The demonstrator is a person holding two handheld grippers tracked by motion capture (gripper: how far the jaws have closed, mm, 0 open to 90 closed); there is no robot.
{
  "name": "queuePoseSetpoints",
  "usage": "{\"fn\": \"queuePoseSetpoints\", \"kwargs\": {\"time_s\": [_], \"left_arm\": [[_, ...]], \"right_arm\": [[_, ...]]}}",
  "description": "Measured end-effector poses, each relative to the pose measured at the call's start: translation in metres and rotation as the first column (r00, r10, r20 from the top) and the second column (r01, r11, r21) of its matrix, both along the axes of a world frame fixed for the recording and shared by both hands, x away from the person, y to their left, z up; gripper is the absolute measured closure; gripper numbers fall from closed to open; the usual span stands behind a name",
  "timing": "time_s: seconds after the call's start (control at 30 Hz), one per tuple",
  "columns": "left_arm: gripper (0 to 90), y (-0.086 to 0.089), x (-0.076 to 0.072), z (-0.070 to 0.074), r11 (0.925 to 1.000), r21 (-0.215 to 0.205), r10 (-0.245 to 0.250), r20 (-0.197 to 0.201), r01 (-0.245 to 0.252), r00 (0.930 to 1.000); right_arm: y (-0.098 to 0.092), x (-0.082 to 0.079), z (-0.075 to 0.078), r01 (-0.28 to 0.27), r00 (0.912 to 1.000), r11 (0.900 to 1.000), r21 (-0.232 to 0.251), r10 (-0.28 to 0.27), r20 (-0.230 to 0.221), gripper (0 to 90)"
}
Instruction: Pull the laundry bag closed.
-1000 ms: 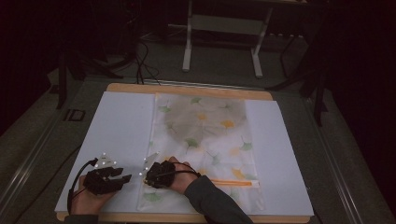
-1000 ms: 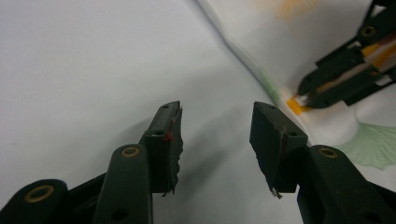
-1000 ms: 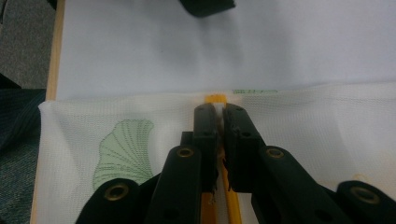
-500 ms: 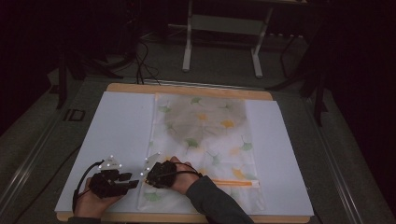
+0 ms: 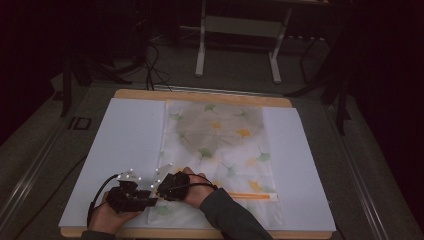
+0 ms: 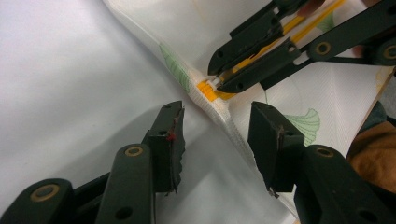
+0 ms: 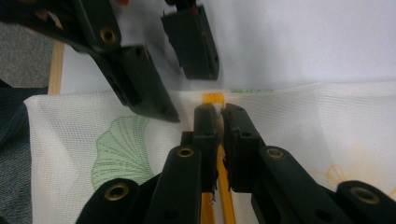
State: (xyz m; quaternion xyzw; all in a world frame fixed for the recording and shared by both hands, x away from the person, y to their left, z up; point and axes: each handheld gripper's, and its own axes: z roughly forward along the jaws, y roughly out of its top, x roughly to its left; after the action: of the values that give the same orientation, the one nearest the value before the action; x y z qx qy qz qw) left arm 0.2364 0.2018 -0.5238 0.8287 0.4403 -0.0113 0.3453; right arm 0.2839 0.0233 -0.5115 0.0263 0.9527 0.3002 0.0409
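Observation:
A white mesh bag (image 5: 220,145) printed with green and yellow leaves lies flat on the table; an orange zipper (image 5: 250,196) runs along its near end. My right gripper (image 5: 160,189) is shut on the zipper's left end (image 7: 214,98), its jaws pinching the orange strip (image 6: 205,89). My left gripper (image 5: 151,201) is open just left of it. In the left gripper view its jaws straddle the bag's corner edge (image 6: 224,116) without touching it, a short way from the right gripper's tips (image 6: 217,77). The left gripper (image 7: 191,88) also hangs over the bag's edge in the right gripper view.
A white sheet (image 5: 125,135) covers the wooden tabletop (image 5: 200,95) under the bag. The table's near edge (image 5: 200,234) runs just below both hands. Metal stand legs (image 5: 237,50) and cables lie on the dark floor beyond the far edge.
My left gripper has slid right across the white sheet, up to the bag's corner and the right gripper. The right gripper has stayed in place on the zipper.

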Motion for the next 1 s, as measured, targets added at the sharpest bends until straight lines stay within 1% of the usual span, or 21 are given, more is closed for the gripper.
{"fn": "queuePoseSetpoints", "kwargs": {"time_s": [0.1,0.13,0.17,0.2,0.27,0.4,0.43,0.5,0.57,0.7,0.77,0.83,1.0], "left_arm": [[56.0,-0.002,0.001,-0.001,1.0,-0.002,-0.002,-0.008,0.002,1.0],[55.9,-0.004,0.002,-0.003,0.9998,-0.019,-0.004,-0.02,0.004,0.9998],[56.0,-0.004,0.002,-0.003,0.9998,-0.019,-0.004,-0.02,0.004,0.9998],[56.0,-0.005,0.004,-0.004,0.9996,-0.029,0.002,-0.029,-0.003,0.9996],[56.0,-0.006,0.004,-0.004,0.9993,-0.037,-0.001,-0.033,0.0,0.9995],[58.4,-0.006,0.005,-0.004,0.9993,-0.036,-0.005,-0.038,0.004,0.9993],[65.1,-0.009,0.006,-0.006,0.9991,-0.036,-0.021,-0.043,0.019,0.9988],[69.7,-0.011,0.006,-0.006,0.999,-0.029,-0.036,-0.045,0.035,0.9983],[73.5,-0.011,0.007,-0.006,0.9991,-0.022,-0.037,-0.048,0.036,0.9982],[84.0,-0.011,0.007,-0.007,0.9991,-0.022,-0.038,-0.054,0.037,0.9978],[86.8,-0.012,0.007,-0.008,0.999,-0.02,-0.042,-0.055,0.041,0.9976],[87.7,-0.012,0.007,-0.008,0.999,-0.018,-0.043,-0.053,0.042,0.9977],[88.5,-0.011,0.007,-0.007,0.9988,-0.036,-0.035,-0.05,0.033,0.9981]], "right_arm": [[0.0,0.0,0.002,0.001,1.0,1.0,0.001,-0.001,0.003,84.2],[-0.001,0.0,0.003,-0.002,1.0,1.0,-0.002,0.002,0.007,84.2],[-0.001,0.0,0.003,-0.002,1.0,1.0,-0.002,0.002,0.007,84.2],[-0.002,-0.001,0.005,-0.003,0.9999,1.0,-0.002,0.003,0.011,84.2],[-0.002,-0.001,0.006,-0.003,0.9998,1.0,-0.003,0.003,0.018,84.2],[-0.003,-0.001,0.008,-0.005,0.9997,1.0,0.0,0.005,0.024,84.2],[-0.004,-0.001,0.01,-0.008,0.9996,1.0,0.003,0.008,0.026,84.3],[-0.004,-0.001,0.01,-0.008,0.9996,1.0,0.003,0.008,0.027,84.2],[-0.004,-0.001,0.009,-0.012,0.9995,1.0,0.005,0.012,0.028,84.3],[-0.005,-0.001,0.008,-0.013,0.9996,1.0,0.006,0.013,0.026,84.2],[-0.006,-0.001,0.007,-0.017,0.9995,1.0,0.005,0.017,0.025,84.3],[-0.007,0.0,0.006,-0.022,0.9996,1.0,0.006,0.021,0.021,84.3],[-0.009,0.001,0.004,-0.027,0.9996,1.0,0.008,0.027,0.009,84.4]]}}
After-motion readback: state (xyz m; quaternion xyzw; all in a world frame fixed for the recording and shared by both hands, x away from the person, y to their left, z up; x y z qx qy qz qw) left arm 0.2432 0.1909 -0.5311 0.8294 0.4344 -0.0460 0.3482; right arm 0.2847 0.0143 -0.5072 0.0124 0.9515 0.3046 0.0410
